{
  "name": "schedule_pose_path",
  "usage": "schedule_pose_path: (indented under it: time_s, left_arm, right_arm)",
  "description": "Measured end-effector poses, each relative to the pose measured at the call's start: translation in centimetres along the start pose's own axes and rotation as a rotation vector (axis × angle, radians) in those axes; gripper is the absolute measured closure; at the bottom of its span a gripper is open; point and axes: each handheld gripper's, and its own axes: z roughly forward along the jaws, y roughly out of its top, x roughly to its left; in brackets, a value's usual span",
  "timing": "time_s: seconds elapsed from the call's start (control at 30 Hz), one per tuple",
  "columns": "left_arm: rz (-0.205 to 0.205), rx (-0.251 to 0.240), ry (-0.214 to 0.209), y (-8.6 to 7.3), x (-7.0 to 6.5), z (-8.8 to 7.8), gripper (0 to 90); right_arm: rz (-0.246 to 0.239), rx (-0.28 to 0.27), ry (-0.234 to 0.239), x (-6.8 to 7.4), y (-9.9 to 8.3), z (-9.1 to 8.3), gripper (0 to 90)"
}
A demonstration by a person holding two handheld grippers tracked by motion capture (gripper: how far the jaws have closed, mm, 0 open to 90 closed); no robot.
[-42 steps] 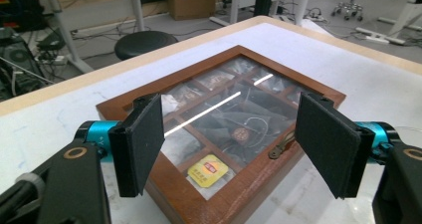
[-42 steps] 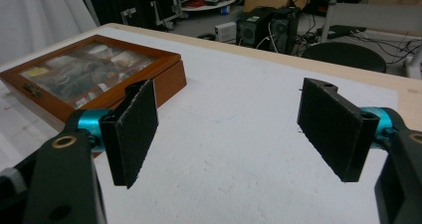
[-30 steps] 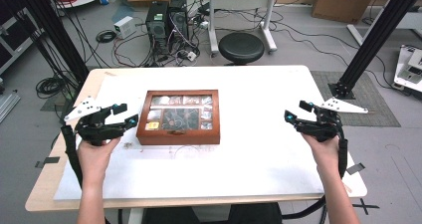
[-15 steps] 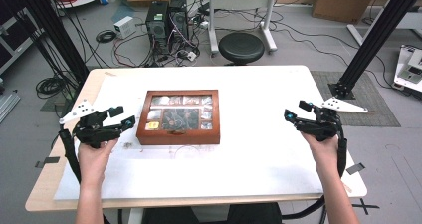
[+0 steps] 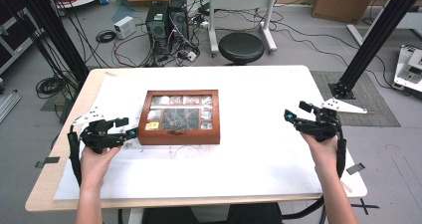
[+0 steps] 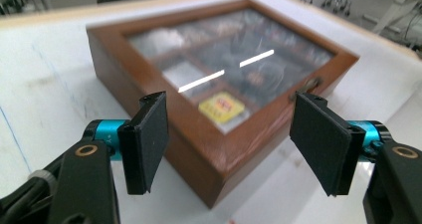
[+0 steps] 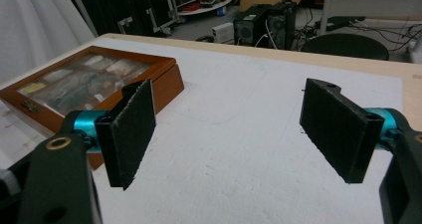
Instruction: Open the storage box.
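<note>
A shut wooden box (image 5: 179, 117) with a glass lid lies in the middle of the table, with small items in compartments under the glass. My left gripper (image 5: 128, 126) is open just off the box's near left corner. In the left gripper view that corner of the box (image 6: 239, 79) sits between and just beyond the spread jaws of my left gripper (image 6: 231, 144), and a yellow packet (image 6: 221, 106) shows under the glass. My right gripper (image 5: 294, 110) is open over bare table well to the right. In the right gripper view my right gripper (image 7: 229, 129) holds nothing, and the box (image 7: 94, 82) lies far off.
A white sheet (image 5: 259, 149) covers most of the wooden table top. A small metal latch (image 6: 308, 84) sits on the box's front side. Beyond the far edge are a black stool (image 5: 241, 47), computer towers (image 5: 166, 17) and loose cables on the floor.
My left gripper has shifted slightly toward the table's near edge, staying open beside the box. The right gripper and the box have not moved.
</note>
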Motion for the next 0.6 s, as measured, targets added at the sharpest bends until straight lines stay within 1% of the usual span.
schedule_pose_path:
  time_s: [0.1,0.2,0.27,0.33,0.4,0.43,0.6]
  left_arm:
    - [-0.006,0.017,-0.011,-0.6,0.4,0.3,31.6]
    - [-0.004,0.030,-0.004,-0.8,0.5,0.4,31.6]
    - [0.001,0.047,0.010,-1.1,0.6,0.4,31.6]
    - [-0.001,0.050,0.013,-1.2,0.6,0.5,31.7]
    - [0.001,0.069,0.017,-1.2,0.7,0.5,31.8]
    - [0.010,0.079,0.022,-1.3,0.7,0.6,32.6]
    - [0.024,0.095,0.023,-1.3,0.5,1.0,33.2]
  right_arm:
    - [0.001,0.003,-0.012,0.0,0.0,0.0,22.3]
    - [0.009,0.001,-0.025,-0.1,-0.1,-0.1,22.3]
    - [0.012,0.001,-0.024,-0.2,-0.1,-0.1,22.3]
    - [0.013,0.001,-0.024,-0.2,-0.1,-0.1,22.3]
    - [0.012,0.003,-0.024,-0.2,-0.1,-0.1,22.3]
    - [0.013,0.004,-0.022,-0.2,-0.1,-0.1,22.3]
    - [0.008,0.008,-0.023,-0.2,-0.2,0.0,22.3]
